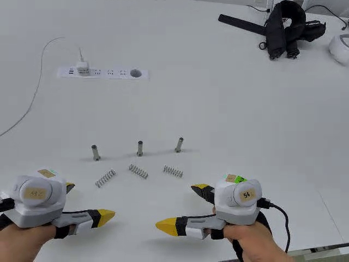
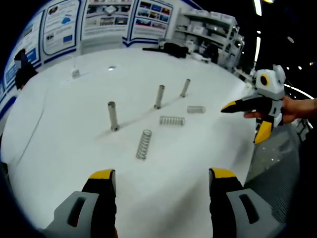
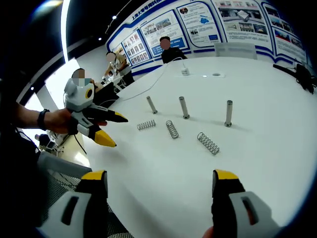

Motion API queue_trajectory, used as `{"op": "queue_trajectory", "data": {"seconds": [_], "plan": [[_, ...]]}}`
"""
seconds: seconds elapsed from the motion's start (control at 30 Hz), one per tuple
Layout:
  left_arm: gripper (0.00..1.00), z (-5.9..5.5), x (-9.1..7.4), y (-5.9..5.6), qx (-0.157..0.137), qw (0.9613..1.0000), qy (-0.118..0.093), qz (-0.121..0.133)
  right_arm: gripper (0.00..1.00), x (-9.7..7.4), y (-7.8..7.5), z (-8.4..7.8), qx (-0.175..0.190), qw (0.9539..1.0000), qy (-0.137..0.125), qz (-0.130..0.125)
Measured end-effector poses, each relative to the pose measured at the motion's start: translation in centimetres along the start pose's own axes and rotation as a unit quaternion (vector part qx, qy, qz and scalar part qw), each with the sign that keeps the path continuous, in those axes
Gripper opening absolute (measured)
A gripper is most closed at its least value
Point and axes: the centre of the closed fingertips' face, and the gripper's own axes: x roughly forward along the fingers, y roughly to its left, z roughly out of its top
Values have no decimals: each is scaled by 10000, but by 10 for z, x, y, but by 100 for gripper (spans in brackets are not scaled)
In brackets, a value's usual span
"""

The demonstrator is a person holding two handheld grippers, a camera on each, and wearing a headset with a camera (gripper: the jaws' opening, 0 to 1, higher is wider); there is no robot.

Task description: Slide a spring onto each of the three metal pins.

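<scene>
left claw (image 2: pixel 161 176) and right claw (image 3: pixel 161 178) gape empty; leftmost coiled steel spring (image 2: pixel 143 144) lies just ahead of the left, axis pointing away.

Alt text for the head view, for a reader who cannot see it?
Three metal pins stand in a row on a white workbench, each bare, with three springs lying loose in front of them. Left gripper and right gripper, both open and empty, are held at the near edge; a power strip lies farther back.

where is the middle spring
In the head view, the middle spring lies flat just in front of the middle pin, between the left spring and the right spring.
</scene>
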Motion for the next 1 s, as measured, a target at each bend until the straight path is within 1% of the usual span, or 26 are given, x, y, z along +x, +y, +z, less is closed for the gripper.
{"op": "queue_trajectory", "data": {"seconds": [0.13, 0.57, 0.87, 1.0], "plan": [[77, -2, 5, 0, 85, 9999, 69, -19, 89, -1, 0, 0, 5, 10000, -17, -2], [73, 7, 23, 4, 132, 9999, 74, -48, 89, -6, -3, 1, 2, 10000, -29, -22], [67, 13, 30, 7, 265, 9996, 48, -54, 89, -7, -4, 1, 7, 10000, -21, -29], [63, 15, 33, 10, 256, 9996, 38, -70, 89, -7, -4, 2, 7, 10000, -40, -31]]}}
